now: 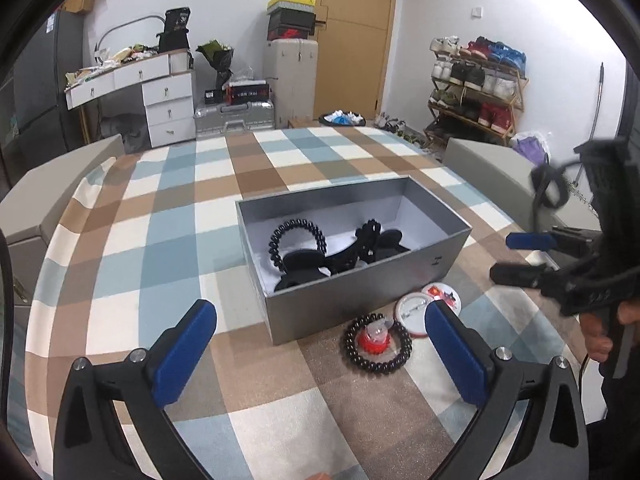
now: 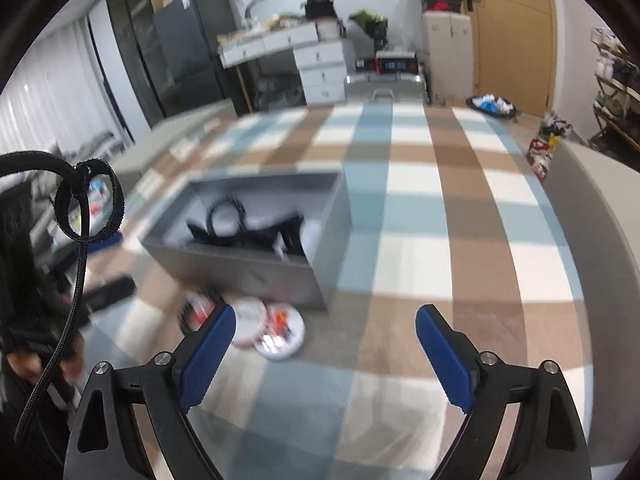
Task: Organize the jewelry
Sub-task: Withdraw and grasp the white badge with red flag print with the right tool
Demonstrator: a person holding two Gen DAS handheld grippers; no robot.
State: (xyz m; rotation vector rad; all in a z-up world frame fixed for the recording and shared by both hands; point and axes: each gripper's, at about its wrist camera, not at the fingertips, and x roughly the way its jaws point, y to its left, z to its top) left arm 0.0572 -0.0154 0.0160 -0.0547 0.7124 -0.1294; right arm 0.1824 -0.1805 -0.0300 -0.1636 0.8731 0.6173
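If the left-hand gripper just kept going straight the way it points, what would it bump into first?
Probably the near wall of the grey box. The left gripper is open and empty, aimed down toward that wall, with the black bead bracelet lying just right of its line. Depth is hard to judge, so it might meet the checked tablecloth first.

free: checked cloth (image 1: 168,216) left of box | blocked: grey box (image 1: 344,300), badges (image 1: 416,316) at front
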